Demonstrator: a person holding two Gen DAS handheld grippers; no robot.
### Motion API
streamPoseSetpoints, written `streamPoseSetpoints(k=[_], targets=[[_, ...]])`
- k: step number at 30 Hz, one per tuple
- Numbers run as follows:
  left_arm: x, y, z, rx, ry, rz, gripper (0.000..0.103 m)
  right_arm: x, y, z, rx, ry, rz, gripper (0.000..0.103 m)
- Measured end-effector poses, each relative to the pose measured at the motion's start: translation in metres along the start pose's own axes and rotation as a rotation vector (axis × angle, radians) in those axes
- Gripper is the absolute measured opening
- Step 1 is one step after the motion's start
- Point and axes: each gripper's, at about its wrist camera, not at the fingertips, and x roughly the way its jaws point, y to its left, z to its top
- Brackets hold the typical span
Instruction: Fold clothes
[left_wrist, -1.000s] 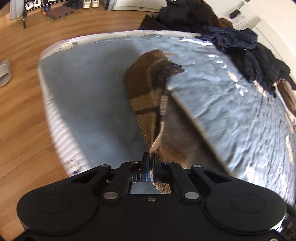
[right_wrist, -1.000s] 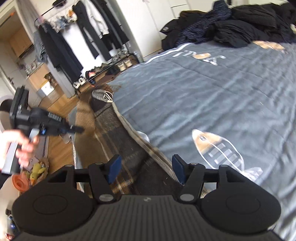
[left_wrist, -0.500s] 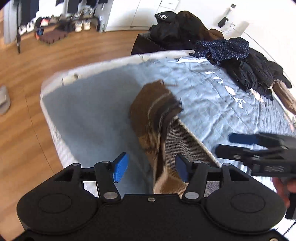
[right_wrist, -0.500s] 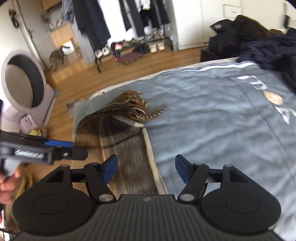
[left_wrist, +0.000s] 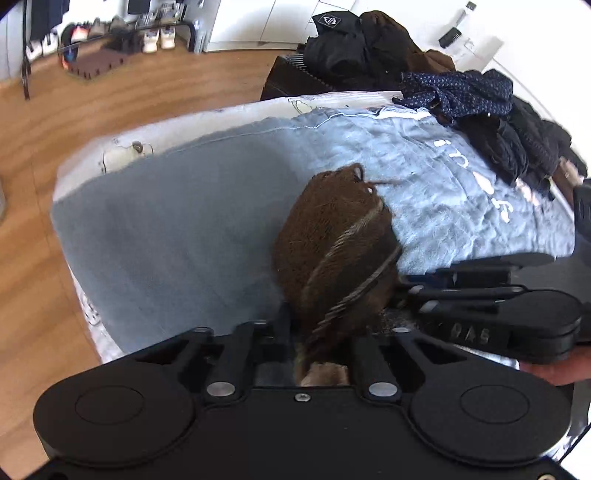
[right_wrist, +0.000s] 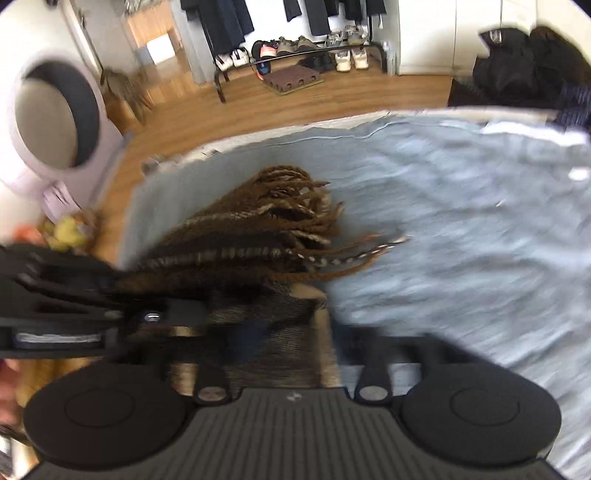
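Note:
A brown plaid scarf (left_wrist: 332, 243) with a fringed end (right_wrist: 295, 218) lies on the grey-blue bedspread (left_wrist: 184, 236) near the foot of the bed. My left gripper (left_wrist: 319, 332) has closed in on the scarf's near part, which bunches up between its fingers. My right gripper (right_wrist: 280, 339) sits over the scarf too, with cloth between its fingers; how far the jaws are closed is blurred and hidden. The right gripper also shows at the right edge of the left wrist view (left_wrist: 491, 295), close beside the left one.
A pile of dark clothes (left_wrist: 498, 122) lies at the bed's far side. Wooden floor (left_wrist: 37, 221) surrounds the bed. A shoe rack with shoes (right_wrist: 295, 51) and hanging clothes stand at the wall. A round grey-white appliance (right_wrist: 55, 118) stands at the left.
My left gripper was open half a second ago and has now shut on the scarf. Both grippers moved down onto the scarf, and the right one came in close beside the left.

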Motion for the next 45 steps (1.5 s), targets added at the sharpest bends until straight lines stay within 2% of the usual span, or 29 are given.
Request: streamPoseSetpoints(k=[2, 6, 10, 12, 16, 18, 19, 20, 22, 25, 28, 29, 31, 33, 35, 37, 38, 39, 40, 42, 45], targets=[[-0.007, 0.001, 0.000, -0.003, -0.026, -0.043, 0.007, -0.012, -0.002, 0.000, 0.026, -0.020, 0.020, 0.004], [-0.035, -0.005, 0.009, -0.002, -0.122, -0.199, 0.007, -0.054, -0.011, 0.007, 0.084, -0.101, 0.036, 0.003], [-0.055, -0.033, 0.031, 0.051, -0.213, -0.356, 0.006, -0.119, -0.024, 0.019, 0.135, -0.222, 0.028, 0.003], [-0.065, -0.057, 0.046, 0.105, -0.262, -0.442, 0.006, -0.156, -0.032, 0.026, 0.142, -0.282, -0.012, 0.002], [-0.090, -0.107, 0.076, 0.219, -0.436, -0.591, 0.006, -0.226, -0.051, 0.046, 0.146, -0.427, -0.078, 0.002], [-0.093, -0.121, 0.088, 0.248, -0.525, -0.625, 0.006, -0.250, -0.063, 0.054, 0.150, -0.500, -0.091, 0.002], [-0.089, -0.125, 0.094, 0.249, -0.549, -0.625, 0.006, -0.255, -0.071, 0.057, 0.156, -0.524, -0.093, 0.002], [-0.077, -0.126, 0.101, 0.224, -0.534, -0.613, 0.006, -0.255, -0.080, 0.060, 0.166, -0.536, -0.094, 0.002], [-0.034, -0.117, 0.111, 0.134, -0.423, -0.563, 0.006, -0.235, -0.104, 0.065, 0.203, -0.513, -0.112, 0.002], [0.035, -0.098, 0.110, 0.059, -0.259, -0.411, 0.007, -0.168, -0.140, 0.063, 0.260, -0.381, -0.149, 0.003], [0.079, -0.073, 0.099, 0.013, -0.163, -0.242, 0.012, -0.097, -0.170, 0.053, 0.303, -0.240, -0.214, 0.003], [0.083, -0.063, 0.096, 0.012, -0.159, -0.206, 0.012, -0.077, -0.177, 0.046, 0.317, -0.211, -0.239, 0.003], [0.086, -0.046, 0.091, 0.033, -0.172, -0.167, 0.019, -0.049, -0.187, 0.030, 0.353, -0.189, -0.275, 0.006], [0.084, -0.033, 0.091, 0.048, -0.187, -0.123, 0.025, -0.035, -0.192, 0.017, 0.379, -0.179, -0.264, 0.006], [0.077, -0.026, 0.096, 0.051, -0.214, -0.103, 0.025, -0.032, -0.194, 0.010, 0.376, -0.187, -0.255, 0.011], [0.071, -0.034, 0.101, 0.103, -0.253, -0.121, 0.026, -0.038, -0.191, 0.006, 0.367, -0.205, -0.262, 0.025], [0.067, -0.043, 0.100, 0.153, -0.271, -0.132, 0.028, -0.043, -0.189, 0.005, 0.359, -0.214, -0.266, 0.040], [0.063, -0.052, 0.099, 0.203, -0.289, -0.144, 0.038, -0.049, -0.187, 0.006, 0.347, -0.223, -0.268, 0.052], [0.059, -0.061, 0.098, 0.252, -0.306, -0.155, 0.055, -0.054, -0.186, 0.007, 0.340, -0.235, -0.265, 0.055], [0.065, -0.081, 0.092, 0.381, -0.329, -0.113, 0.076, -0.063, -0.185, 0.011, 0.332, -0.262, -0.252, 0.060], [0.083, -0.108, 0.081, 0.570, -0.345, -0.017, 0.076, -0.081, -0.172, 0.010, 0.283, -0.289, -0.245, 0.063]])
